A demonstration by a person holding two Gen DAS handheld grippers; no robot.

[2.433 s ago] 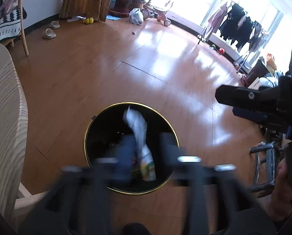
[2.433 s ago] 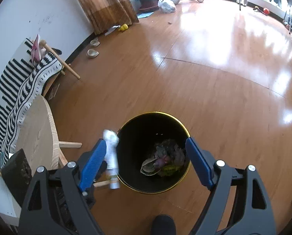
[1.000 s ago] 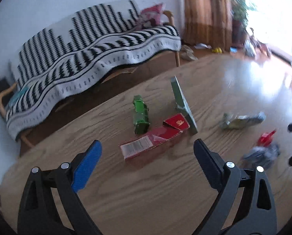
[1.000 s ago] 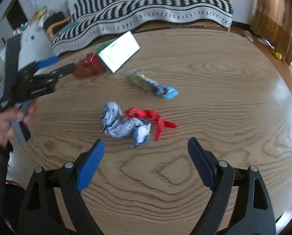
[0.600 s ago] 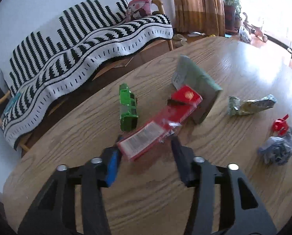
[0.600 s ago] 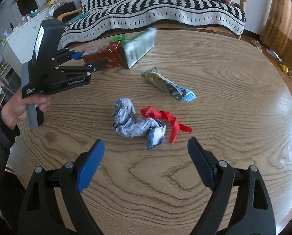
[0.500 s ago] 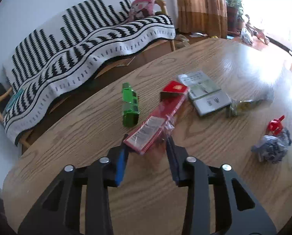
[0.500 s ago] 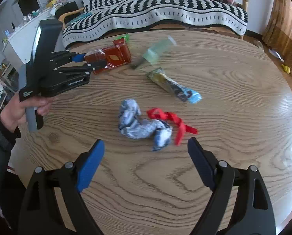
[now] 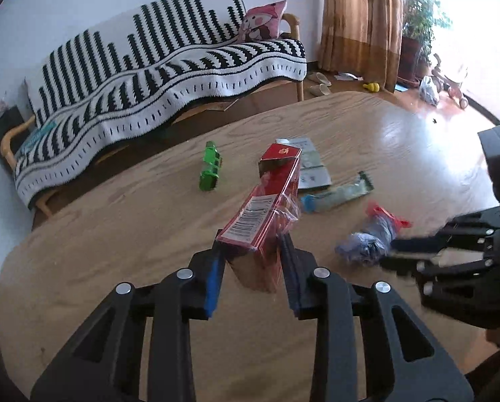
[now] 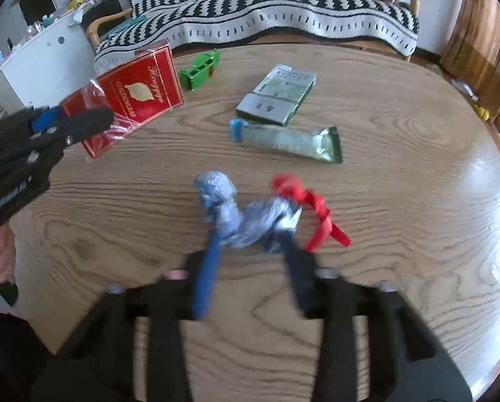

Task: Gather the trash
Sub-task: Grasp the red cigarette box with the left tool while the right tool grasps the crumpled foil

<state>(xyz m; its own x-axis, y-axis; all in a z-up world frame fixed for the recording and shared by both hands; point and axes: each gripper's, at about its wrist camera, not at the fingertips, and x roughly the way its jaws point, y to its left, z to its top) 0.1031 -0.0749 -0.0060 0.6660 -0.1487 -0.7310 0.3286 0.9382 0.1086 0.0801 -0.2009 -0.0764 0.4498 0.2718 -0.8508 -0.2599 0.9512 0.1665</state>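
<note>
My left gripper [image 9: 251, 251] is shut on a red cigarette carton [image 9: 266, 207] and holds it above the round wooden table [image 9: 116, 234]; the carton also shows in the right wrist view [image 10: 132, 93]. My right gripper [image 10: 250, 244] is closed around a crumpled blue-grey wrapper [image 10: 236, 207] on the table, blurred by motion. The wrapper also shows in the left wrist view [image 9: 367, 238]. A red ribbon [image 10: 310, 207] lies against the wrapper's right side.
A green box [image 10: 199, 67], a grey-green packet [image 10: 278, 98] and a long snack wrapper [image 10: 290, 139] lie further back on the table. A sofa with a striped black-and-white blanket [image 9: 149, 67] stands behind the table.
My left gripper has lifted the red carton off the table. My right gripper has come down and closed on the blue-grey wrapper. The grey-green packet has fallen flat.
</note>
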